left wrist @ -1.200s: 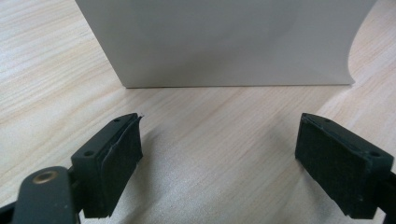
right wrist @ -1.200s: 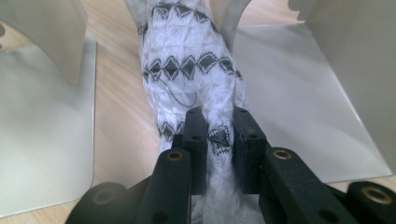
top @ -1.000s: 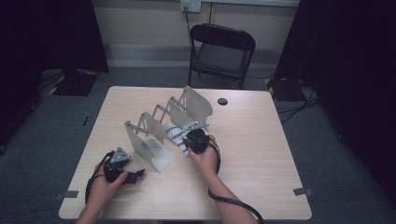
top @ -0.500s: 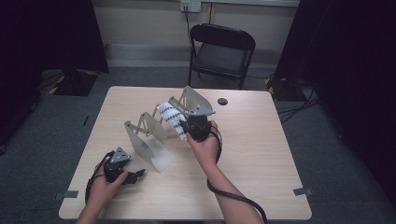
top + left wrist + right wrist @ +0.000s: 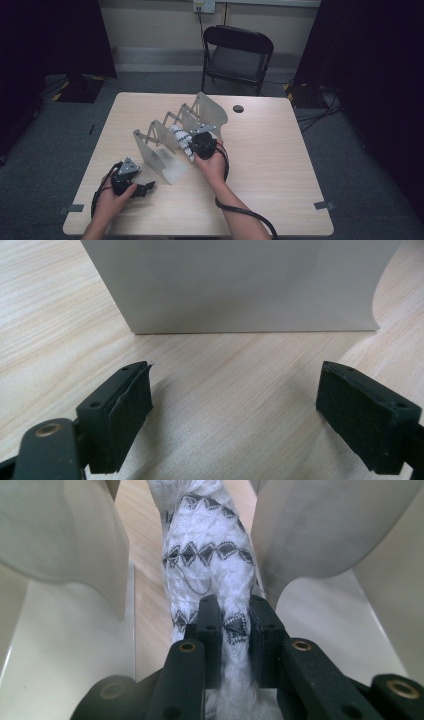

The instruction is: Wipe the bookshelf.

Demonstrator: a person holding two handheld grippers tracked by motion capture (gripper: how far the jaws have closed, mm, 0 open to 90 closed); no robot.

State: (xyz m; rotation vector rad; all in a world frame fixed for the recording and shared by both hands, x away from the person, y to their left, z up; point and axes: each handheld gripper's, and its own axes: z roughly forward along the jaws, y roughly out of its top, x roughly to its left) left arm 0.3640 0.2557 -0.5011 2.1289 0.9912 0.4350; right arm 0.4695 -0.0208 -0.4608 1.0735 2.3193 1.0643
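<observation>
here, white knit cloth point(image 5: 207, 555), black diamonds, possibly rolled

Curtained recording studio: lone table point(image 5: 280, 165), folding chair point(image 5: 237, 52).

A white knitted cloth point(image 5: 207, 555) patterned with rows of black diamonds, rolled or bunched into a long, soft bundle, is pinched at its near end and stretches away between two upright grey plates of a folding accordion-style rack point(image 5: 165, 145). Seen from above, the cloth point(image 5: 181, 140) lies slantwise in a slot near the middle of the rack, which stands diagonally across the pale wooden table, its plates joined by a zigzag of crossed bars
</observation>
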